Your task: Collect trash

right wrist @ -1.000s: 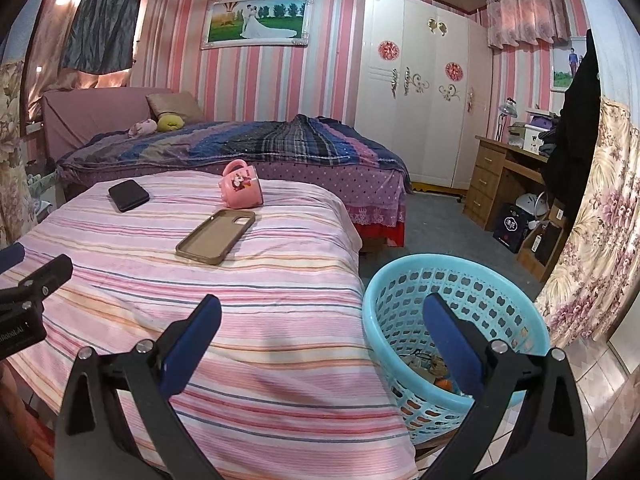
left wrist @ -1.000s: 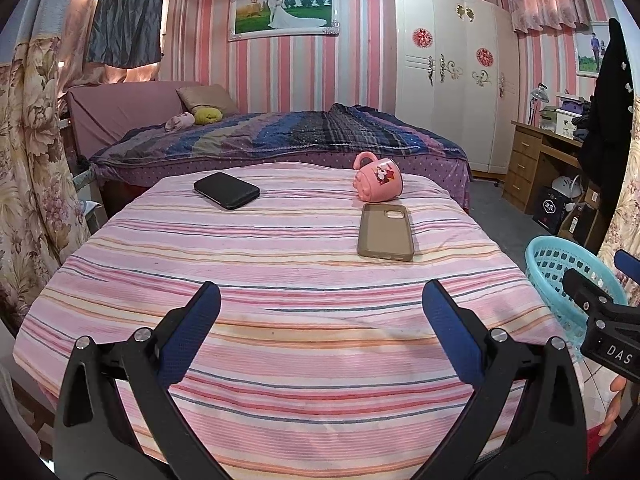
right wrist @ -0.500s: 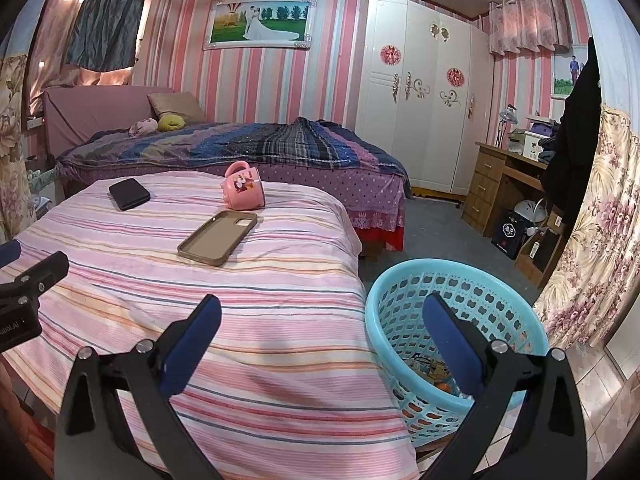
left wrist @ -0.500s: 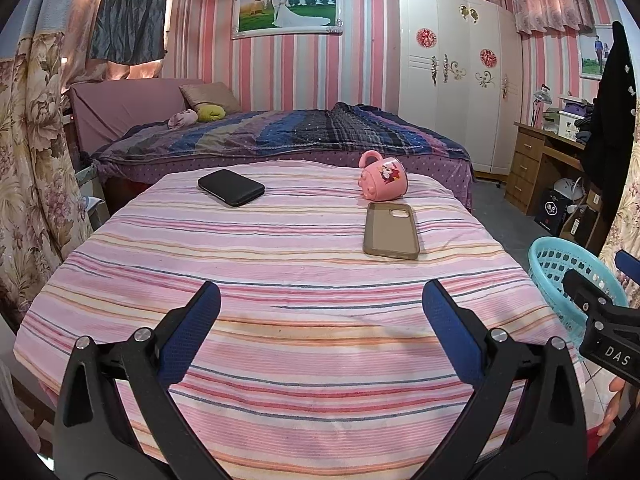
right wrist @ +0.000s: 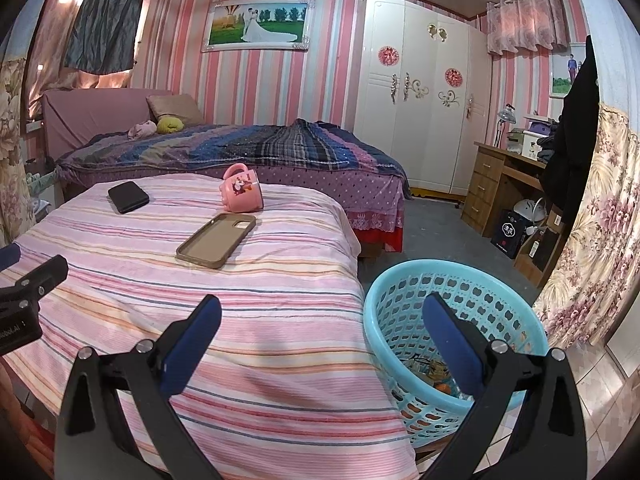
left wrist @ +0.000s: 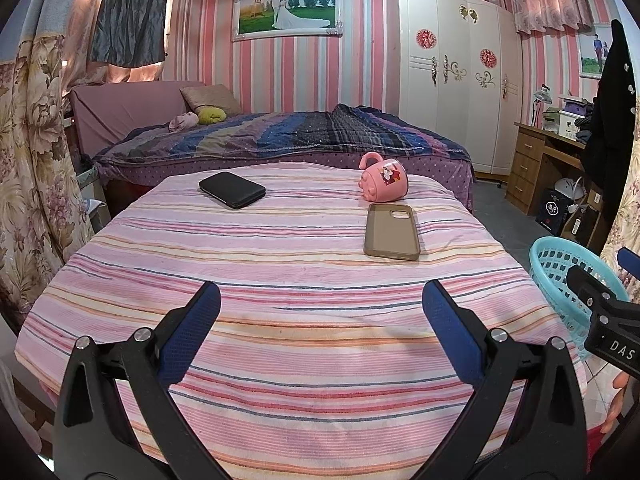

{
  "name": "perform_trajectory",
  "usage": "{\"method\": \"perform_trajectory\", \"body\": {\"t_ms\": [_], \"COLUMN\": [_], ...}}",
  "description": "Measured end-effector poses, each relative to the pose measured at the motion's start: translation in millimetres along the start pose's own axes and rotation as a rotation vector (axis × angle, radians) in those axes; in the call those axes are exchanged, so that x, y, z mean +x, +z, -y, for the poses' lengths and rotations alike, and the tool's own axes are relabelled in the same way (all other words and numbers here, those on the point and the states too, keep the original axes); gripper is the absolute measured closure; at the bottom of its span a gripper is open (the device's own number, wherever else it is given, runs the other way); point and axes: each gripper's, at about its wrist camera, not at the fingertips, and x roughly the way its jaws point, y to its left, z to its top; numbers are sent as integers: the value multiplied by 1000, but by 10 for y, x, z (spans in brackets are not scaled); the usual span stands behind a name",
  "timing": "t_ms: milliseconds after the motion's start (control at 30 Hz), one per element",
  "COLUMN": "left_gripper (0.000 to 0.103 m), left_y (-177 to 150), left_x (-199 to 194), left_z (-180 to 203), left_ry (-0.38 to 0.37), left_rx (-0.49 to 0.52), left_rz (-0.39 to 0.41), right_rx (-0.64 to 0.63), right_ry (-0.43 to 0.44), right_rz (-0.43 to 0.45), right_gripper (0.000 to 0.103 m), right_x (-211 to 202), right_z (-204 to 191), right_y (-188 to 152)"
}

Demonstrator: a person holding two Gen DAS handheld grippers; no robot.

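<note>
Blue-padded, black-framed left tongs (left wrist: 320,312) at bottom centre of the left wrist view: spread wide, nothing gripped, poised over the near edge of the striped pink bedspread (left wrist: 280,264). Same state for the right tongs (right wrist: 320,320) at bottom centre of the right wrist view: spread wide, empty, left finger over the bedspread edge, right finger (right wrist: 448,344) in front of the basket interior.

Light blue perforated plastic basket (right wrist: 460,296) at lower right of the right wrist view, on the floor just beside the bed corner. Trash (right wrist: 436,376) at the basket bottom, partly hidden by the right finger; individual items too small to identify beyond orange and dark scraps. Basket rim also visible at right edge of the left wrist view, behind the right tongs body.

Mid-frame on the bedspread: tan phone case (left wrist: 392,232), lying flat, open side up, camera cut-out toward the far end. Just beyond the case, not touching: pink cartoon mug (left wrist: 384,182), tipped on its side, handle upward. Well to the left, upper left of the bedspread: black flat device (left wrist: 232,190), lying flat.

Beyond: second bed with dark striped quilt (left wrist: 288,132), white wardrobe (left wrist: 452,80) at upper right, framed picture (left wrist: 288,12) at top centre on the striped wall.
</note>
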Motion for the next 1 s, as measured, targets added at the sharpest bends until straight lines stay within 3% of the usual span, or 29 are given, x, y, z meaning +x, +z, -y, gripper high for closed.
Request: {"method": "perform_trajectory", "body": {"t_ms": [1000], "left_gripper": [6], "left_y": [-10], "left_x": [-6], "left_z": [-19], "left_ry": [9], "left_rx": [8], "left_rz": [6], "right_rx": [2], "right_ry": [-10], "right_rz": [7], "right_gripper": [5], "right_x": [-6], "right_z": [18], "right_y": [-11]}}
